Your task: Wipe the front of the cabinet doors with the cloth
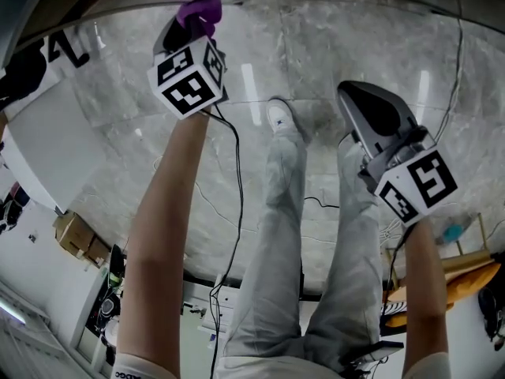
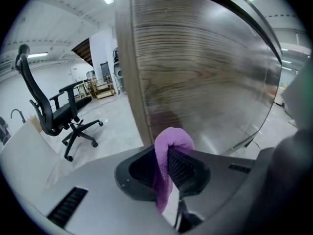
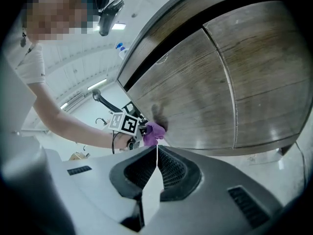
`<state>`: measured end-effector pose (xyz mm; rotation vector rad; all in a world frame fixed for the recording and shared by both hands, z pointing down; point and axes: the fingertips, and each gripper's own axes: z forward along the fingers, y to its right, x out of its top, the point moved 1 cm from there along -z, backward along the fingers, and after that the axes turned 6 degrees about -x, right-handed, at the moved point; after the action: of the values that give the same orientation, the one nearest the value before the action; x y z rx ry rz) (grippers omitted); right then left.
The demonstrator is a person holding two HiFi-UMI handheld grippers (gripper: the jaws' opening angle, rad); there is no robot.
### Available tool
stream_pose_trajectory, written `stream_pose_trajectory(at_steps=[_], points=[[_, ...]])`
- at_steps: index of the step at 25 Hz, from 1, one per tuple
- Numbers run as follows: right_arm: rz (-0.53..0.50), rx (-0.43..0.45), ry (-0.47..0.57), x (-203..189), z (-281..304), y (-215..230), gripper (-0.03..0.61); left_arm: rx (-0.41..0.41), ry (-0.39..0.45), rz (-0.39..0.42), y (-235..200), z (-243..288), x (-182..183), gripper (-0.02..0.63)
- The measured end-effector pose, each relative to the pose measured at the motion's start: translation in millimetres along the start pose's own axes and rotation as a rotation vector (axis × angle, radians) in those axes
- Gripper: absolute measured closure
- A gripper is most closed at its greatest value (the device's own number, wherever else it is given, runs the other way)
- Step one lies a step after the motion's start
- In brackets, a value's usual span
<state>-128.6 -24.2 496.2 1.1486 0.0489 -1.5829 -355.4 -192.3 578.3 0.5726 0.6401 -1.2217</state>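
A purple cloth [image 2: 166, 173] is pinched in my left gripper [image 2: 169, 150], which is shut on it. The cloth's folded end rests against the wood-grain cabinet door [image 2: 205, 72] near the door's left edge. In the right gripper view the same cloth [image 3: 154, 132] touches the lower left door [image 3: 190, 97], with the left gripper's marker cube [image 3: 128, 124] just behind it. In the head view the left gripper [image 1: 191, 22] reaches up at top left with the cloth [image 1: 199, 8]. My right gripper [image 3: 157, 150] is shut on nothing and hangs back from the doors; in the head view it [image 1: 357, 101] is at the right.
A second door [image 3: 264, 67] adjoins on the right, split by a vertical seam. A black office chair [image 2: 49, 111] stands on the pale floor left of the cabinet. The person's legs [image 1: 284, 235] and cables [image 1: 237, 212] are below; boxes [image 1: 79, 239] lie at the lower left.
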Motion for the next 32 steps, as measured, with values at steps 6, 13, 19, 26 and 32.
stream_pose_trajectory(at_steps=[6,13,19,26,32], points=[[-0.008,0.027,-0.024,-6,-46,39,0.551,-0.090,-0.043,0.035,111,3,-15,0.568],[0.027,-0.029,-0.027,-26,-105,115,0.551,-0.210,-0.049,0.080,247,36,-10,0.568],[0.109,-0.149,0.036,-26,-146,168,0.551,-0.288,-0.058,0.125,316,62,9,0.568],[0.170,-0.241,0.088,-34,-171,202,0.551,-0.289,-0.098,0.148,335,89,15,0.568],[0.168,-0.251,0.087,-39,-143,179,0.551,-0.265,-0.152,0.054,286,96,-3,0.568]])
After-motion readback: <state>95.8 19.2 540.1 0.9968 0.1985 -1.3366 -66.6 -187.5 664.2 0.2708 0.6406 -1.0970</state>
